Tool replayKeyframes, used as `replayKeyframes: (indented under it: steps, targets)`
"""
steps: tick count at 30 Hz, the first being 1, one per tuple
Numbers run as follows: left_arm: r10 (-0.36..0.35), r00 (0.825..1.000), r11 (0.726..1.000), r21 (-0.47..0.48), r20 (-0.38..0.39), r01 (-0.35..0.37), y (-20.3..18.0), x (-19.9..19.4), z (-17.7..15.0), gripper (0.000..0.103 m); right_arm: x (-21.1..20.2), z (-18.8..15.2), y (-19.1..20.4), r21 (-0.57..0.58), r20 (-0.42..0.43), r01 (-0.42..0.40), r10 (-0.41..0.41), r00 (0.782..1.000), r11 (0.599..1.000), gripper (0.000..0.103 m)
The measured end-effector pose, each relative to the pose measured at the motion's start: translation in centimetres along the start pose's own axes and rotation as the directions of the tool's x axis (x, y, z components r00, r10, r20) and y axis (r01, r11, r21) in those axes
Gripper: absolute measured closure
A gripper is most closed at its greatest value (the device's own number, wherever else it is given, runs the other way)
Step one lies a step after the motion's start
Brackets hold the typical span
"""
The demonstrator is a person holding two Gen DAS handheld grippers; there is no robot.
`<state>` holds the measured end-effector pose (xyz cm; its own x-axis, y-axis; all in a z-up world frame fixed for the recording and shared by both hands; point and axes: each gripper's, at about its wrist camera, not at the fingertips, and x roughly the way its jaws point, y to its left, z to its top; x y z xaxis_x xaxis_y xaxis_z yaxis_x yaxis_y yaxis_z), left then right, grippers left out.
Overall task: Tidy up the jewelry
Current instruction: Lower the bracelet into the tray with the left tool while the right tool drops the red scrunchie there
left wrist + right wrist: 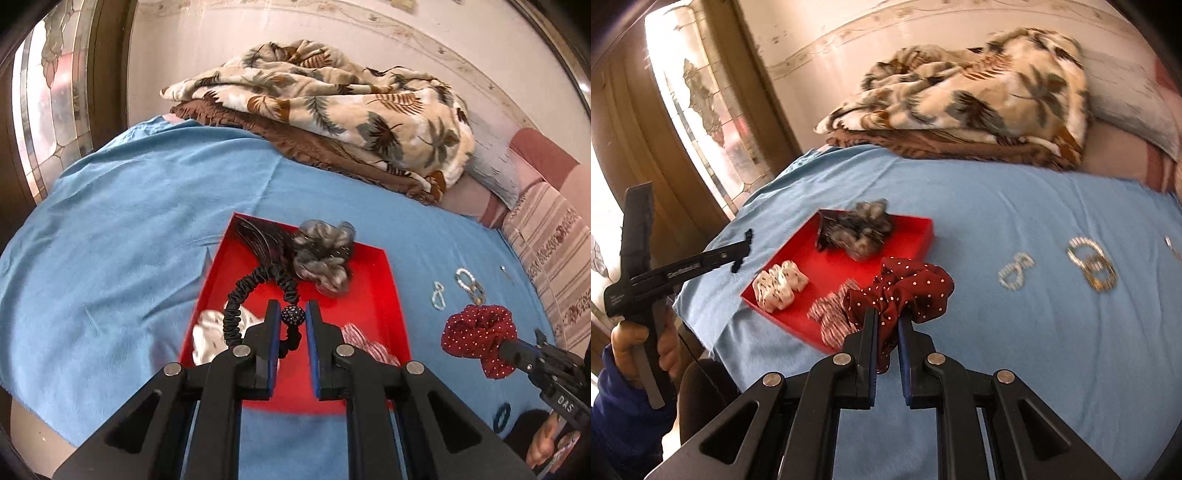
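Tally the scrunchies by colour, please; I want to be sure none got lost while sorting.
Grey scrunchie: 1
White dotted scrunchie: 1
Red-and-white striped scrunchie: 1
Dark red dotted scrunchie: 1
Black beaded scrunchie: 1
Total: 5

Home bedroom. Bed spread with light blue sheet, fills most of both views. Folded plush blanket with leaf print on brown ruffled layer at far end, pale pillow beside it — ordinary bedding, lived-in. Striped floral fabric along bed's right edge. Pale wall with faded floral border strip behind. Wooden-framed door with leaded patterned glass at left, daylight through it. Hair scrunchies in red tray on bed — domestic setting, not workplace.
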<state>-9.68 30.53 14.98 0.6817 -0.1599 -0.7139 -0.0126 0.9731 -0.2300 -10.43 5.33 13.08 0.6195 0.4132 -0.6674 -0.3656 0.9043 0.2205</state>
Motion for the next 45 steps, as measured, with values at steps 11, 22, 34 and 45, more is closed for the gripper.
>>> replayKeyframes:
  steps: [11,22,34,45]
  targets:
    - [0.036,0.996,0.999,-0.027,-0.082,-0.039,2.8,8.0,3.5,0.090,8.5,5.0,2.0,-0.091,-0.066,0.026,-0.032,0.997,0.995,0.091]
    - [0.042,0.989,0.998,-0.033,-0.143,-0.047,3.9,12.7,4.5,0.090,13.0,3.3,5.5,-0.035,-0.203,-0.192,0.182,0.962,0.981,0.090]
    - [0.037,0.981,0.998,-0.041,-0.188,-0.046,4.3,14.9,4.3,0.090,16.6,-1.0,8.2,-0.015,-0.339,-0.262,0.242,0.909,0.965,0.090]
    - [0.011,0.990,0.996,-0.087,-0.141,-0.023,4.1,12.6,4.9,0.059,15.6,-1.2,9.9,-0.124,-0.301,-0.212,0.167,0.939,0.969,0.078]
